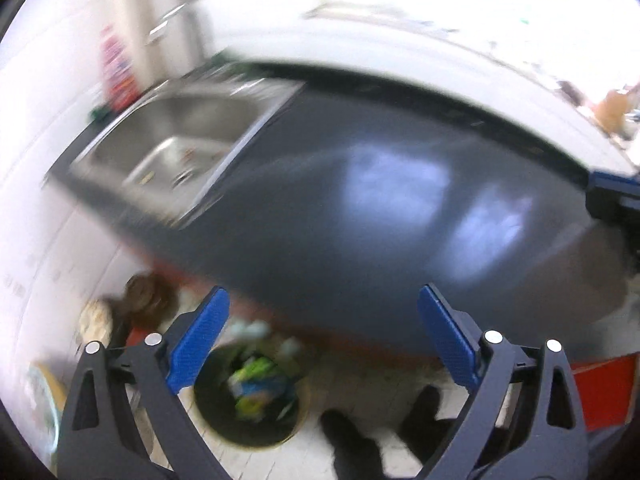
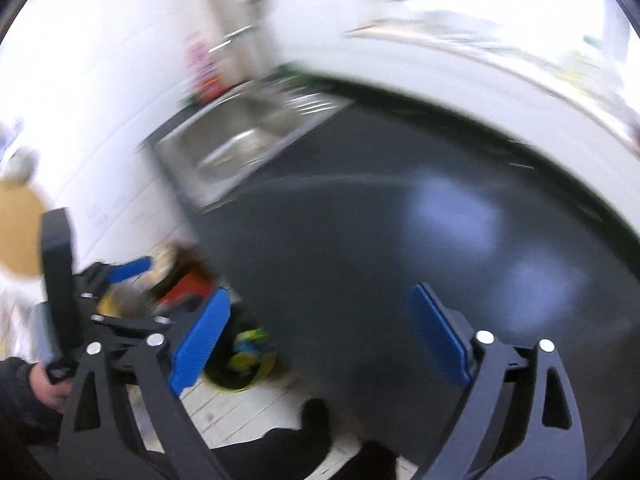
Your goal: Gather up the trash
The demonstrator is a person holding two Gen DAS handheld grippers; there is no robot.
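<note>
The picture is blurred in both views. On the floor stands a dark round trash bin (image 1: 256, 442), (image 2: 236, 387), with green, yellow and blue wrappers (image 1: 256, 384) inside it. My left gripper (image 1: 322, 292) is open above the counter's front edge, with the bin below its left finger and nothing between its blue pads. My right gripper (image 2: 320, 292) is open too and holds nothing. It hangs over the same counter edge, with the bin low on its left. In the right wrist view, one blue finger (image 2: 132, 266) of the left gripper shows at the left, and a hand (image 2: 44, 388) grips that tool.
A dark grey counter (image 1: 340, 200) fills the middle, with a steel sink (image 1: 180, 144), (image 2: 248, 140) set in its far left end. The person's black shoes (image 1: 352, 436) stand on pale floorboards beside the bin. Brown items (image 1: 144, 292) lie by the white wall.
</note>
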